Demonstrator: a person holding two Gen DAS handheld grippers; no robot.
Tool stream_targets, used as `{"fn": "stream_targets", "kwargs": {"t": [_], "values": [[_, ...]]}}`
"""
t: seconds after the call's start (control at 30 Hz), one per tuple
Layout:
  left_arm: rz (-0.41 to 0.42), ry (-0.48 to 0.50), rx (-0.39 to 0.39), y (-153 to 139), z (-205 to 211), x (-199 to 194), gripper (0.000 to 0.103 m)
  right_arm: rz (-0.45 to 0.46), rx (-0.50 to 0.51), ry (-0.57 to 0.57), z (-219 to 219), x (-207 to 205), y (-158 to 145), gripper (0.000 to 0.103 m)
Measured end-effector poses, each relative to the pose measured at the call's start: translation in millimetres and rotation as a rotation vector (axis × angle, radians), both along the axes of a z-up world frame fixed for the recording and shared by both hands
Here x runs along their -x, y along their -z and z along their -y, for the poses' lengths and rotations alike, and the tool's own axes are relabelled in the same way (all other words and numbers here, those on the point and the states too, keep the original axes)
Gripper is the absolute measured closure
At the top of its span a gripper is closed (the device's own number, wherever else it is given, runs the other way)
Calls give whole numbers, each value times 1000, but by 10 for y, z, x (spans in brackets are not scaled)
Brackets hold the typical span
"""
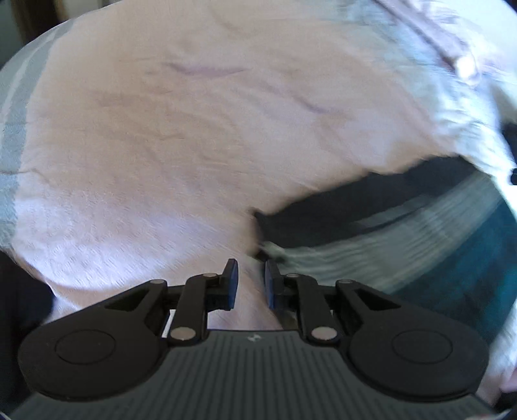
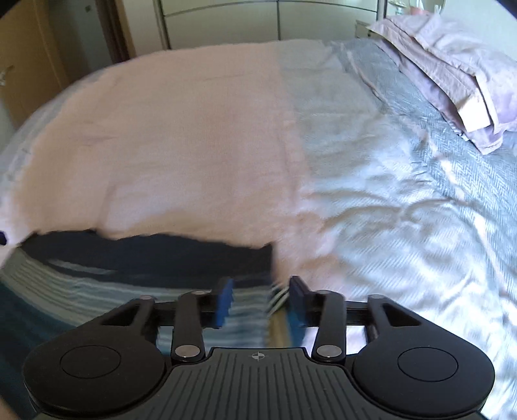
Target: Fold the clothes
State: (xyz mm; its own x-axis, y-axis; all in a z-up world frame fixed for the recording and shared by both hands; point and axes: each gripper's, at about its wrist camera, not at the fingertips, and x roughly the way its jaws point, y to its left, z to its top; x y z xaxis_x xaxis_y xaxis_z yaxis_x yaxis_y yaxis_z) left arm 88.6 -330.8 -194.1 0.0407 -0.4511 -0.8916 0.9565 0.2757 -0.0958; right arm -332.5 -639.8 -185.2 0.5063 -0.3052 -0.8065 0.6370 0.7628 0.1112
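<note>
1. Bedroom: we work at a bed (image 2: pixel 404 200) with a grey-white cover, pillows (image 2: pixel 452 74) stacked at the far right and wardrobe doors (image 2: pixel 226 22) beyond the far edge.
2. We see a large pale pink cloth (image 2: pixel 168 145) spread over the left and middle of the bed, mostly flat with a few shallow creases; its near edge is lifted, and a dark navy band and a striped blue-and-white fabric (image 2: pixel 97 284) show beneath.
3. We cannot tell whether the pink cloth is a garment or a sheet, nor whether it lies single or already doubled.
4. Our left gripper (image 1: pixel 251 281) has its jaws drawn near each other with pink cloth between them; a narrow gap shows, so we judge it pinching the cloth near the near edge, though blur keeps that unsure.
5. Our right gripper (image 2: pixel 261 300) has its jaws parted wider, at the near right corner of the pink cloth, with striped fabric showing between them; we cannot tell if it holds anything.
6. We judge the cloth light, soft and limp: it will sag and drag when lifted, and will not hold a crease alone.
7. We judge the best hold to be at the corners or along the hem, one gripper at each end, so the edge stays taut and travels straight.
</note>
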Motion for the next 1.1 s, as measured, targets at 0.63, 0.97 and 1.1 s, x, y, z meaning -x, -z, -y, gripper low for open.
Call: {"fn": "stream_targets", "kwargs": {"t": [0.63,0.97,1.1], "values": [[-74,370,-166,425,-650,976,89,-84,-186,134,-1315,933,433,59],[20,491,-168,391,-788,1356,89,51,-225,119,-1549,565,245,58],[31,449,-202,414,-892,1332,89,38,-346,209,-1333,681,558,58]]}}
